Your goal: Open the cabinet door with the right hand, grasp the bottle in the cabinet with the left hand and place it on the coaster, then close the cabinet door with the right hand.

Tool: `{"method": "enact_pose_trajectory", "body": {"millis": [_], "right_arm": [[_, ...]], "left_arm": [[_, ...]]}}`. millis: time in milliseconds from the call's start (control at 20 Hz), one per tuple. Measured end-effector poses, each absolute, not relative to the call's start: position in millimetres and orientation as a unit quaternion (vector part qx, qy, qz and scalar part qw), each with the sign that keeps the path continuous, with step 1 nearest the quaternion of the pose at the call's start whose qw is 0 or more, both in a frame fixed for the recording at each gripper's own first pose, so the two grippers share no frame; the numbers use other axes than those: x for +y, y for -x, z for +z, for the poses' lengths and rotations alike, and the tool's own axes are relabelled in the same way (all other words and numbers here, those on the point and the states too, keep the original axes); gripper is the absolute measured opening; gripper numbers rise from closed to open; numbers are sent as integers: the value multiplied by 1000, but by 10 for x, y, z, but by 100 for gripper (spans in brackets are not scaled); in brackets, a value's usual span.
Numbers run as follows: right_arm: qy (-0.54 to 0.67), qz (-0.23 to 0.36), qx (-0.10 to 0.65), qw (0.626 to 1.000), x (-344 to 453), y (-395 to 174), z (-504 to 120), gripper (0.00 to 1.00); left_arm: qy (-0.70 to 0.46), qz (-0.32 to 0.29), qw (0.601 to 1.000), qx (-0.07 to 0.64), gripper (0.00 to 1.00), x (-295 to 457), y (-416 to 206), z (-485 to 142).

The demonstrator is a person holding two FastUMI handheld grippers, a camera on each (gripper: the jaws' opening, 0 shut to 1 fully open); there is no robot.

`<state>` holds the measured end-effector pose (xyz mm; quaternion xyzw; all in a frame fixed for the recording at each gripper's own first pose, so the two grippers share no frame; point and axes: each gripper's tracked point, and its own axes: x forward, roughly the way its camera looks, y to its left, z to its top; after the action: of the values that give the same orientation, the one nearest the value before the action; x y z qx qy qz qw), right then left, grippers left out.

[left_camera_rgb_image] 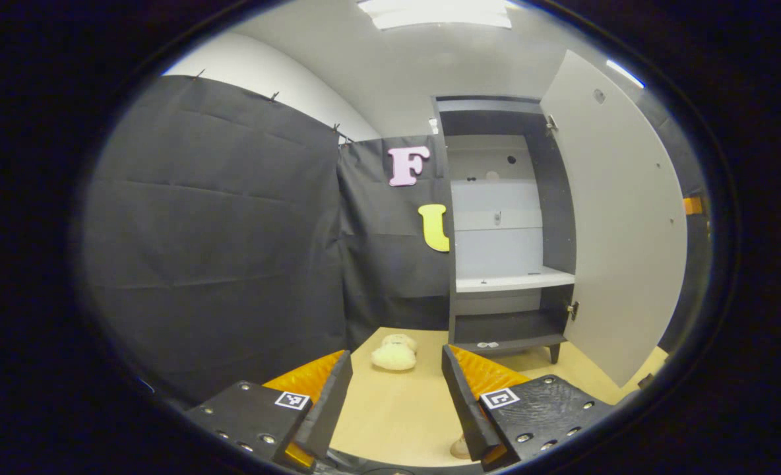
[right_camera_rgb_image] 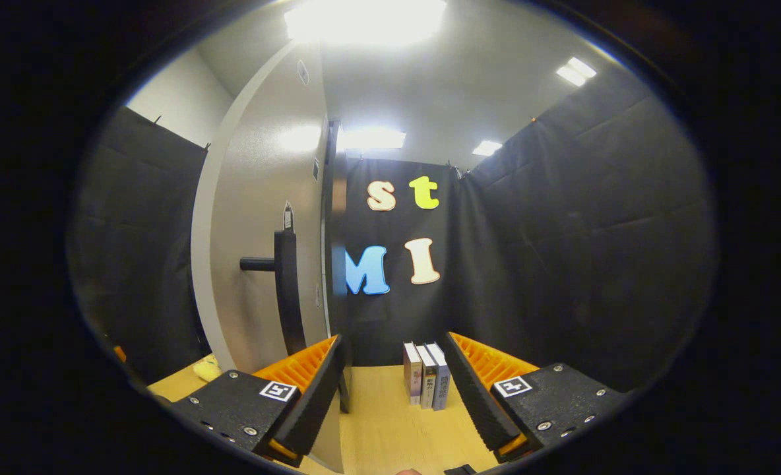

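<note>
Left gripper [left_camera_rgb_image: 396, 402], right gripper [right_camera_rgb_image: 394, 396]: jaws wide, empty. Cabinet door [left_camera_rgb_image: 618, 218] open; closing step likely next, via handle [right_camera_rgb_image: 286, 290].

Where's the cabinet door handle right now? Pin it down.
In the right gripper view the handle stands upright on the open cabinet door, left of centre, just above the right gripper's left finger.

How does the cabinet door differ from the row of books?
The door is one tall pale panel, swung open, with a dark handle; the books are three small volumes standing upright side by side. The door hangs on the cabinet; the books rest on the table. Both stand upright.
</note>
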<state>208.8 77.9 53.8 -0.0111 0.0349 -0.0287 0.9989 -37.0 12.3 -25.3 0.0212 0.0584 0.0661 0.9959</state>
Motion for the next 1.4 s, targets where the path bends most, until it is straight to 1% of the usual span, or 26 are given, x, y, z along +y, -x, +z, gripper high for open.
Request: {"method": "enact_pose_trajectory", "body": {"millis": [100, 150, 200, 250, 300, 400, 450, 750, 1100, 1150, 1200, 1350, 1400], "right_arm": [[6, -32, 39, 999, 858, -2070, 508, 93], [1, -34, 40, 999, 904, -2050, 504, 92], [0, -35, 39, 999, 947, -2042, 518, 92], [2, -36, 37, 999, 1003, -2029, 529, 92], [5, -35, 37, 999, 1067, -2012, 529, 92], [4, -33, 36, 999, 1216, -1998, 524, 92], [3, -31, 36, 999, 1293, -1991, 524, 92], [2, -22, 33, 999, 1766, -1966, 541, 92], [3, 2, 30, 1000, 2347, -2078, 517, 92], [2, 5, 30, 1000, 2420, -2096, 517, 92], [1, 8, 29, 1000, 2485, -2115, 512, 92], [1, 17, 26, 1000, 2696, -2174, 513, 92], [2, 22, 25, 999, 2762, -2206, 503, 92]], "left_arm": [[-21, 58, 997, 56, 78, 184, 290, -242], [-21, 54, 997, 54, 73, 217, 241, -251], [-21, 49, 997, 54, 78, 244, 194, -247], [-20, 45, 997, 55, 78, 256, 150, -271], [-18, 40, 998, 53, 73, 274, 107, -265], [-17, 32, 998, 51, 78, 336, 21, -267], [-18, 29, 998, 49, 78, 379, -13, -265], [-13, 23, 999, 47, 78, 662, -180, -317], [-12, 26, 998, 48, 78, 1005, -224, -385], [-13, 28, 998, 49, 81, 1058, -229, -409], [-13, 30, 998, 49, 78, 1113, -222, -416], [-13, 38, 998, 50, 78, 1268, -176, -445], [-12, 41, 998, 50, 83, 1310, -153, -447]]}}
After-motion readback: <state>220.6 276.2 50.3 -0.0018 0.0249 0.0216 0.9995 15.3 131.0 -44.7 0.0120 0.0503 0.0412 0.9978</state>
